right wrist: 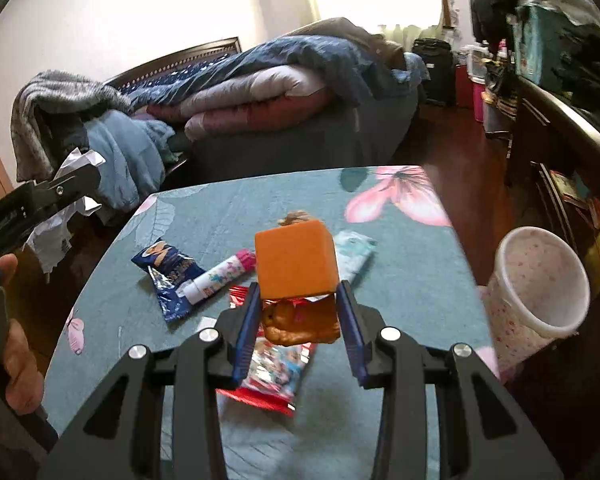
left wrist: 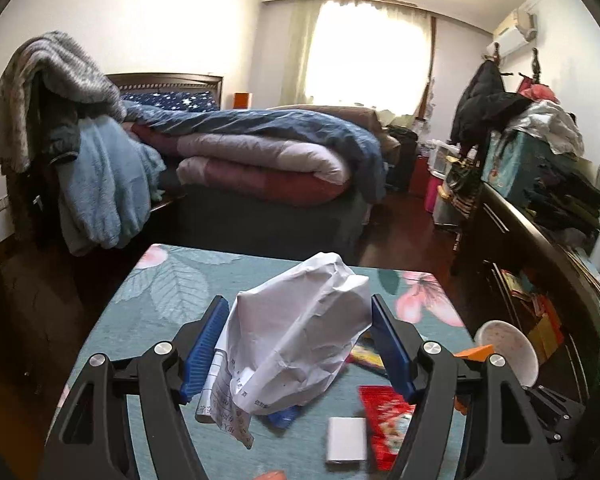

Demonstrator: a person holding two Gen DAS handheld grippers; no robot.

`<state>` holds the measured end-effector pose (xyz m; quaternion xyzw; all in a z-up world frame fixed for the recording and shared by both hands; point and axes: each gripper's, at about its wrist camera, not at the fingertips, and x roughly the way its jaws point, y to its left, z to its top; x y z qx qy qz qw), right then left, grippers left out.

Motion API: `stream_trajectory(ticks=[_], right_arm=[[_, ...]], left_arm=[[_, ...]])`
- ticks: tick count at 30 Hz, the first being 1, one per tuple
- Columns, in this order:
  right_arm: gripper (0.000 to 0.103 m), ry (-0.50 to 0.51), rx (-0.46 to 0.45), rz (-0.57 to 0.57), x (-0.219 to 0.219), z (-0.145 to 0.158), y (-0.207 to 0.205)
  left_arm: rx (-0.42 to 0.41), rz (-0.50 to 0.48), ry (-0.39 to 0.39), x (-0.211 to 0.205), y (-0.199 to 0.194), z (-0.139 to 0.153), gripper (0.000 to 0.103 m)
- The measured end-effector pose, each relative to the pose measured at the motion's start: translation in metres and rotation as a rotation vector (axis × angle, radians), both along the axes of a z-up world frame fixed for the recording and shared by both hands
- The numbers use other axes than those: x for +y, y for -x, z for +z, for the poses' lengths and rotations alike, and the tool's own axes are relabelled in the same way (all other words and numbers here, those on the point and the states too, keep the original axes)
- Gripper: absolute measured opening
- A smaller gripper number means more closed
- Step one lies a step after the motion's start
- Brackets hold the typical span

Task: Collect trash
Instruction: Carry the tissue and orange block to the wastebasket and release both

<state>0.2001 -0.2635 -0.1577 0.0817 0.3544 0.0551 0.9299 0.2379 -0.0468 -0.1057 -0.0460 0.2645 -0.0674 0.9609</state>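
My left gripper [left wrist: 298,312] is shut on a crumpled white paper [left wrist: 296,336] and holds it above the teal flowered table [left wrist: 172,284]. In the right wrist view the same paper [right wrist: 54,232] hangs from the left gripper at the far left. My right gripper [right wrist: 298,292] is shut on an orange box [right wrist: 296,258], lifted over the table [right wrist: 400,280]. Under it lie a red wrapper [right wrist: 268,376], a blue snack wrapper [right wrist: 170,276], a glue stick [right wrist: 220,276] and a pale teal packet [right wrist: 354,252].
A white speckled bin [right wrist: 536,284] stands at the table's right edge, also in the left wrist view [left wrist: 508,350]. A small white box [left wrist: 346,438] and the red wrapper [left wrist: 384,412] lie on the table. A bed with piled quilts [left wrist: 260,148] is behind; a cluttered dresser [left wrist: 540,208] is at right.
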Motion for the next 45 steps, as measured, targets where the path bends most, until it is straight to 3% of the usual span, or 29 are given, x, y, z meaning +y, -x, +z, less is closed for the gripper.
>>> stream_trajectory(ticks=[14, 27, 39, 45], right_arm=[[0.039, -0.029, -0.079, -0.203, -0.106, 0.006, 0.061], [0.039, -0.026, -0.085, -0.42, -0.207, -0.013, 0.086], [0.039, -0.046, -0.037, -0.535, -0.286, -0.057, 0.057], [0.039, -0.062, -0.029, -0.539, -0.313, -0.082, 0.031]], left_arm=[[-0.038, -0.223, -0.013, -0.124, 0.018, 0.012, 0.071], [0.002, -0.425, -0.02, -0.245, 0.01, -0.002, 0.071], [0.096, -0.534, -0.026, -0.351, -0.026, -0.04, 0.071], [0.11, -0.54, -0.06, -0.399, -0.055, -0.055, 0.079]])
